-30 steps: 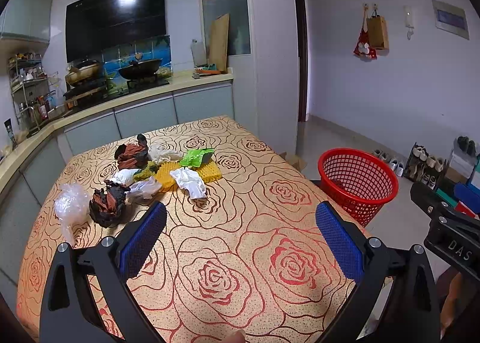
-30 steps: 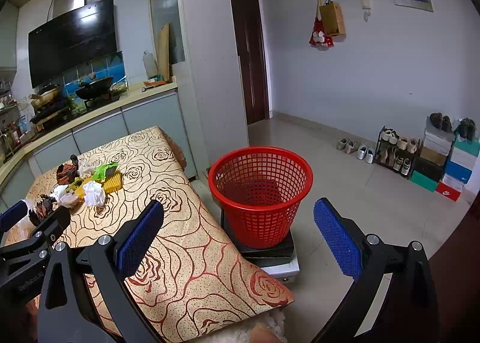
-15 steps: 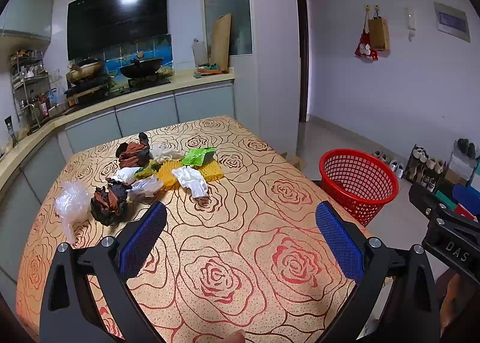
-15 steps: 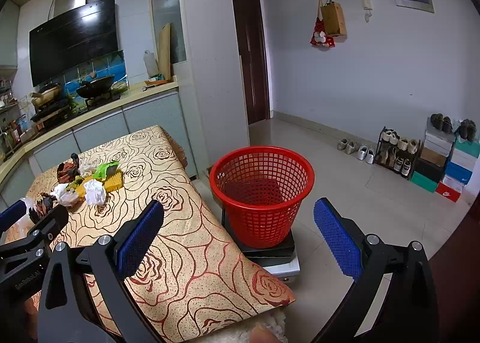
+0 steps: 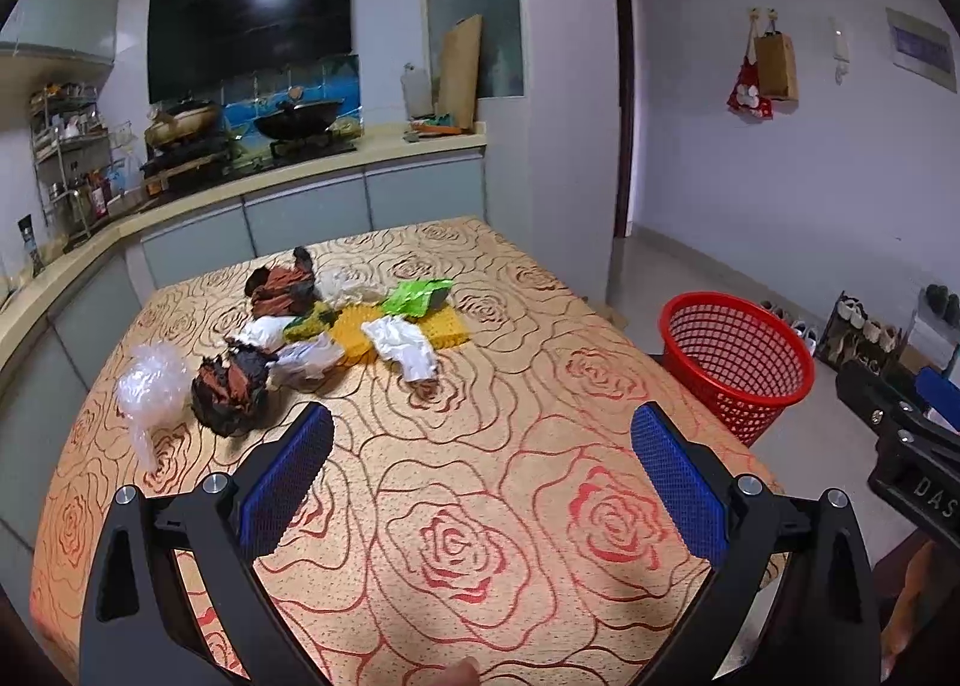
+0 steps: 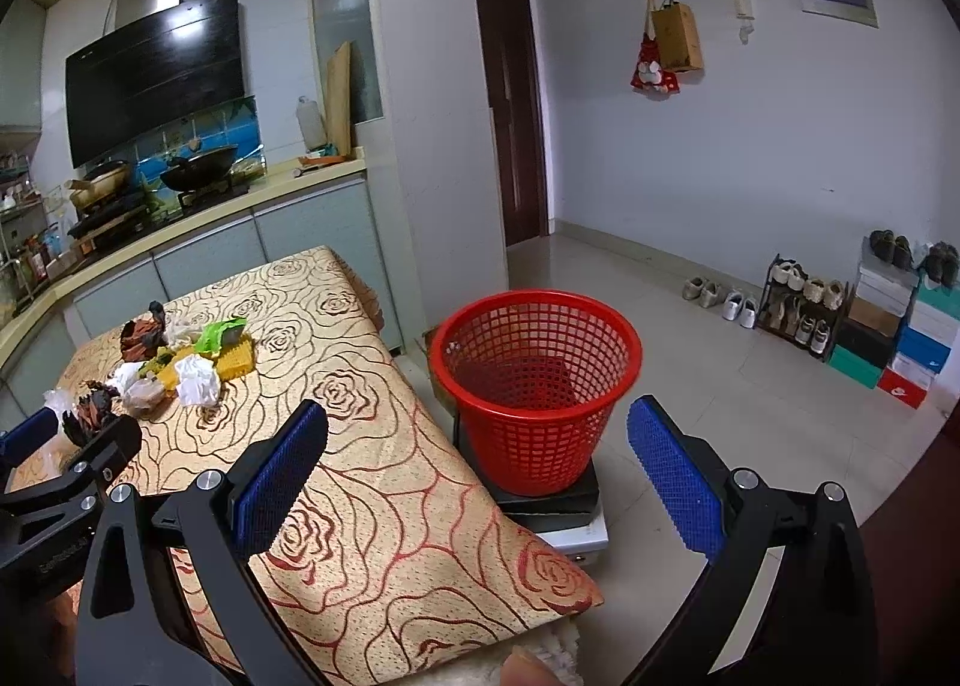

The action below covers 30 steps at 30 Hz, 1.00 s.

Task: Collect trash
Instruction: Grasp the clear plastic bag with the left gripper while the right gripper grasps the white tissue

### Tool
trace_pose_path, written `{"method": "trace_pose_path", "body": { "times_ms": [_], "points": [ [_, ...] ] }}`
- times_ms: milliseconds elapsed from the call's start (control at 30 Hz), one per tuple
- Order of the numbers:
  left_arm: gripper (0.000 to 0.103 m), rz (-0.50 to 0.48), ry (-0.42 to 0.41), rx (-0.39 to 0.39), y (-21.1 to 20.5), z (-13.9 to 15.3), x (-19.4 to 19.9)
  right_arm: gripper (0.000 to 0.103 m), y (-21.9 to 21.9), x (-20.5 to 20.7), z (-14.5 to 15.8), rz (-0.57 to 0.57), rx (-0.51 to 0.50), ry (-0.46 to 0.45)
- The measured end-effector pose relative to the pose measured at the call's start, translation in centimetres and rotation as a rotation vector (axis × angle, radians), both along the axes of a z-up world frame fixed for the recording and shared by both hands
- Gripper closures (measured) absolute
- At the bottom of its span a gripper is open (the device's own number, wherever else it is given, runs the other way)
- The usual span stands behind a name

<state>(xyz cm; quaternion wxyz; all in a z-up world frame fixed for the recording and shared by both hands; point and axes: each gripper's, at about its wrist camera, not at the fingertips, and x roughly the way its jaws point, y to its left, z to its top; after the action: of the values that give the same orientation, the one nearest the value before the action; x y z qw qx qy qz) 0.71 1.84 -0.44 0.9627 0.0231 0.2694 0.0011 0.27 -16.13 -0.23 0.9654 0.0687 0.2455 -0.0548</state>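
A pile of trash lies on the far left half of the rose-patterned table (image 5: 468,482): a dark red crumpled wrapper (image 5: 231,386), a clear plastic bag (image 5: 150,386), white crumpled paper (image 5: 402,347), a green packet (image 5: 414,296) and a yellow pad (image 5: 354,335). The pile also shows in the right wrist view (image 6: 174,362). A red mesh basket (image 6: 534,386) stands on a low stand beside the table's right edge; it also shows in the left wrist view (image 5: 735,362). My left gripper (image 5: 480,446) is open and empty above the table's near half. My right gripper (image 6: 477,440) is open and empty, near the table's right corner, facing the basket.
A kitchen counter (image 5: 300,176) with a stove and pans runs behind the table. A shoe rack and boxes (image 6: 888,320) stand by the right wall. A dark door (image 6: 510,98) is beyond the basket. The floor (image 6: 690,362) around the basket is tiled.
The left wrist view has shifted slightly, with the trash pile a little closer and lower. The right gripper has barely moved. Both stay open.
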Motion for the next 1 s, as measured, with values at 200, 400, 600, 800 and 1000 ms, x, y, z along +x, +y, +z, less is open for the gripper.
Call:
{"method": "trace_pose_path", "body": {
  "times_ms": [200, 400, 600, 800, 1000],
  "points": [
    [0.007, 0.107, 0.028, -0.01, 4.2, -0.5, 1.0, 0.005, 2.6, 1.8, 0.2, 0.097, 0.002, 0.012],
    [0.007, 0.268, 0.057, -0.015, 11.3, -0.8, 1.8, 0.005, 6.6, 4.3, 0.0, 0.211, -0.008, 0.051],
    [0.007, 0.438, 0.075, -0.021, 19.3, -0.9, 2.5, 0.005, 10.2, 6.6, -0.4, 0.276, -0.038, 0.096],
    [0.007, 0.496, 0.138, -0.105, 25.5, -2.3, 4.6, 0.005, 12.9, 9.1, -0.8, 0.327, -0.049, 0.14],
    [0.007, 0.466, 0.201, -0.137, 28.0, -3.9, 7.4, 0.005, 15.5, 11.5, -1.1, 0.363, -0.073, 0.168]
  ]
}}
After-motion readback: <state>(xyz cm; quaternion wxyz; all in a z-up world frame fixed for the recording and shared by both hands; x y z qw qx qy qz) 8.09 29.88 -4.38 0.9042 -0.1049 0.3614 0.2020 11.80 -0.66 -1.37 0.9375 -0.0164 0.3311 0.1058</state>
